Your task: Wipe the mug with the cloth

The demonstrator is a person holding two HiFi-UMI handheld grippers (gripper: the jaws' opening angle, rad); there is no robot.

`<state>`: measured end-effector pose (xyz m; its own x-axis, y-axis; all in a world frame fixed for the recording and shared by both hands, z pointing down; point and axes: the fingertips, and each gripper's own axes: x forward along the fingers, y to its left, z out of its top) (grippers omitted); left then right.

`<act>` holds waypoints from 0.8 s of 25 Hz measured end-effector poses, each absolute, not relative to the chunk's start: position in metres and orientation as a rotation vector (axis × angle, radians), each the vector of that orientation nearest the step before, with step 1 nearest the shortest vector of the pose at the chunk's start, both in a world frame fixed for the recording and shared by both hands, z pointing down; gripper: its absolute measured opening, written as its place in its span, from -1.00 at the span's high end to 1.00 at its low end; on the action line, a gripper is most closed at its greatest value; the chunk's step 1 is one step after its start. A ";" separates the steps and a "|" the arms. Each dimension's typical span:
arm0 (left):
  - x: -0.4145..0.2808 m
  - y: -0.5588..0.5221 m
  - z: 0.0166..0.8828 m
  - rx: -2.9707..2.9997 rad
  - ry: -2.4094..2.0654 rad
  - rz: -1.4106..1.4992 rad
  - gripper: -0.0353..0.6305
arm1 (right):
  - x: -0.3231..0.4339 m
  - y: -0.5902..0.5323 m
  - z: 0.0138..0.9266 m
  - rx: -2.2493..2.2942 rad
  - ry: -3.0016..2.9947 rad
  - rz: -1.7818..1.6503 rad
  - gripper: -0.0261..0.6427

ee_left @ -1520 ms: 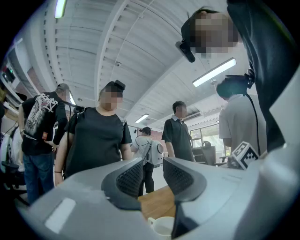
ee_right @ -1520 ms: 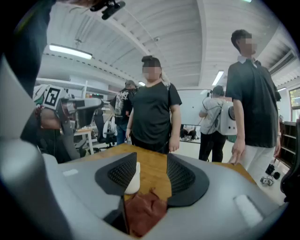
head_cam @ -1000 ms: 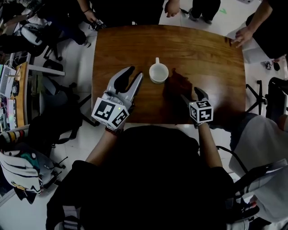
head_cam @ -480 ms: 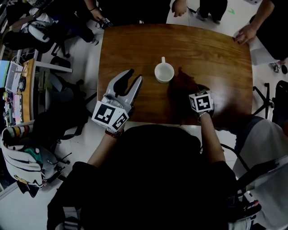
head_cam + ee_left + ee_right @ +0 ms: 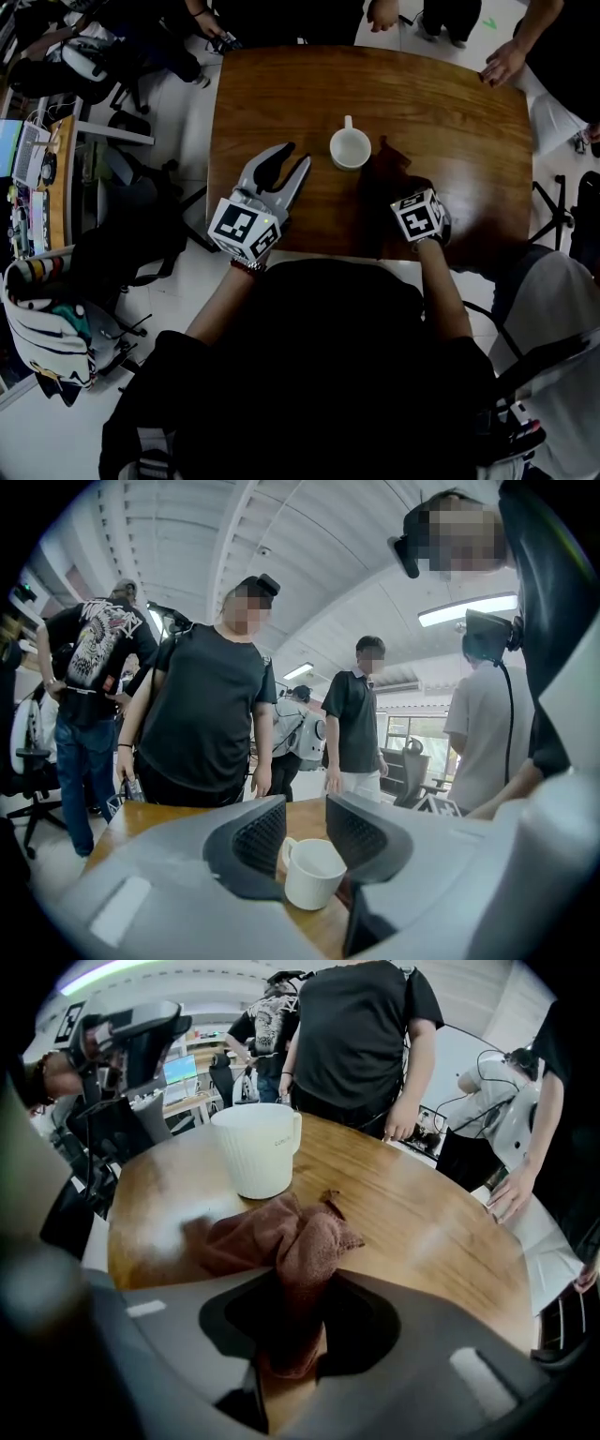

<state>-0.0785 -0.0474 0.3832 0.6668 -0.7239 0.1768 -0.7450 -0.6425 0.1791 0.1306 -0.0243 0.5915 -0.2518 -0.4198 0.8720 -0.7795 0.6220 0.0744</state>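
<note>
We are pinching the brown cloth (image 5: 298, 1241) in our right gripper (image 5: 289, 1349). Its jaws have just been closing and are pressing on a bunched fold, while the rest is lying on the wooden table (image 5: 455, 103) just beside the white mug (image 5: 350, 149). The mug is standing upright near the table's middle, handle pointing away from us. Our left gripper (image 5: 292, 157) is hovering with its jaws spread wide, the mug showing beyond them, untouched. People are standing around the table's far edge.
</note>
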 end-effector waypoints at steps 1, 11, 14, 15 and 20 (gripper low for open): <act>-0.076 -0.049 0.389 2.658 -1.165 0.147 0.52 | 0.131 -0.023 0.590 0.958 -1.889 0.472 0.61; -0.070 -0.069 0.445 2.657 -1.038 0.310 0.52 | 0.111 -0.014 0.528 1.006 -2.073 0.432 0.64; -0.062 -0.073 0.453 2.666 -1.003 0.336 0.52 | 0.104 -0.012 0.509 1.016 -2.118 0.421 0.63; -0.060 -0.074 0.455 2.670 -0.992 0.347 0.52 | 0.101 -0.012 0.502 1.021 -2.130 0.415 0.63; -0.055 -0.080 0.468 2.657 -0.955 0.376 0.52 | 0.090 -0.011 0.482 1.073 -2.180 0.404 0.63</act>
